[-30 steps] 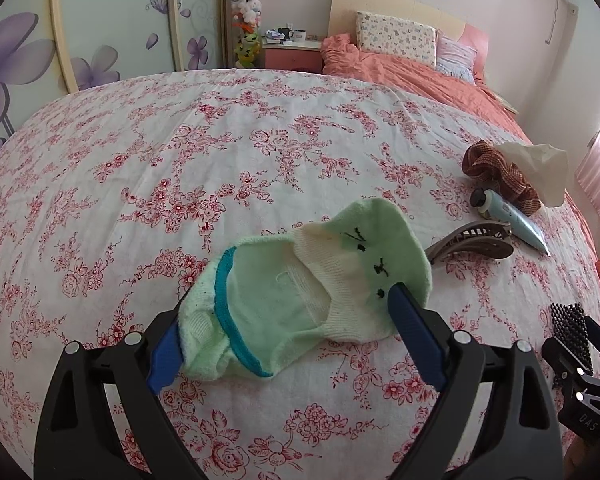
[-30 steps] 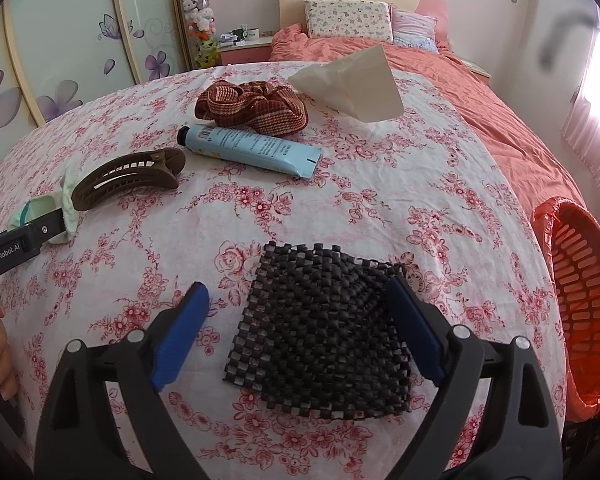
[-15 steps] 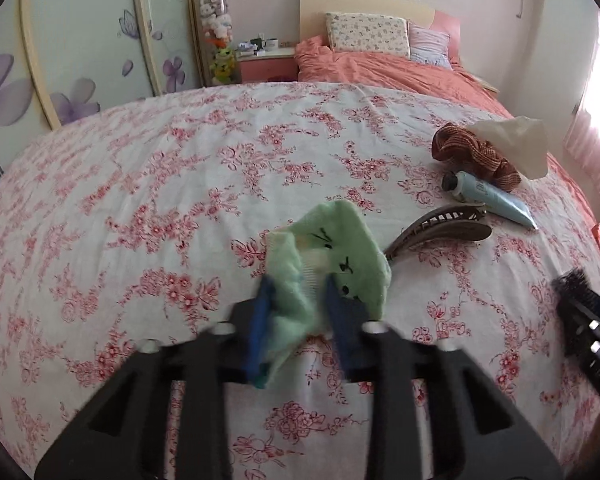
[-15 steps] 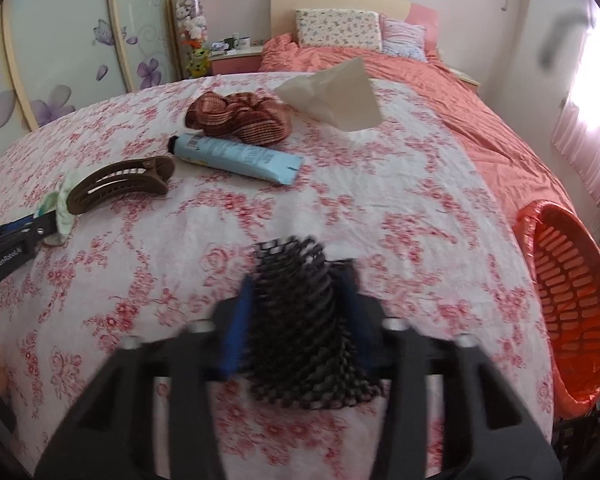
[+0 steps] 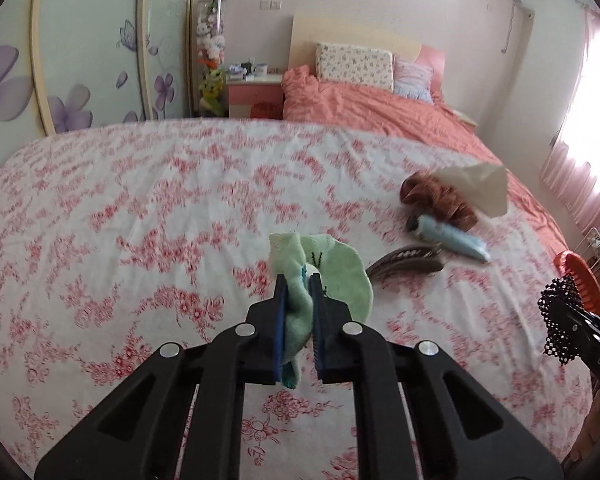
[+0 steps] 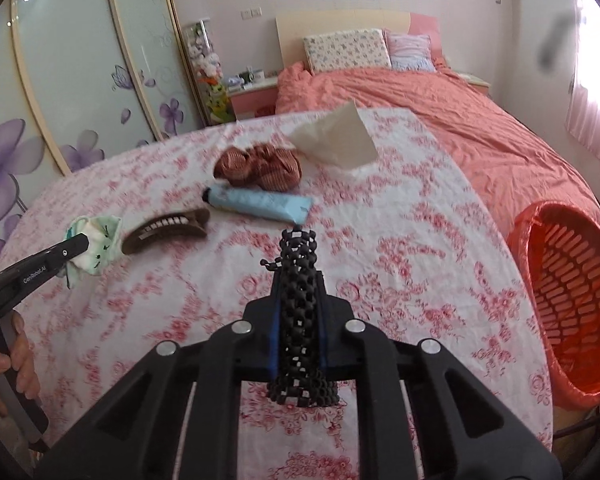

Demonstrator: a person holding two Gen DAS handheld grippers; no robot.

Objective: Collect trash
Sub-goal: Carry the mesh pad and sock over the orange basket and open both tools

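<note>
My left gripper [image 5: 299,280] is shut on a light green sock [image 5: 332,276] and holds it lifted above the flowered sheet; it also shows in the right wrist view [image 6: 96,246]. My right gripper [image 6: 298,276] is shut on a black mesh mat [image 6: 300,304], bunched between the blue pads and lifted; the mat also shows in the left wrist view [image 5: 560,320]. An orange basket [image 6: 572,300] stands at the right, beyond the sheet's edge. A white tissue [image 6: 336,142] lies at the far side.
On the flowered sheet [image 6: 400,240] lie a brown hair claw [image 6: 166,230], a light blue tube [image 6: 260,202] and a brown checked scrunchie [image 6: 260,166]. A bed with a salmon cover [image 6: 440,112] stands behind. Wardrobe doors [image 5: 80,60] are at the left.
Both grippers were open around their items a second ago. Both have shut, the left on the sock and the right on the mesh mat, and lifted them off the sheet.
</note>
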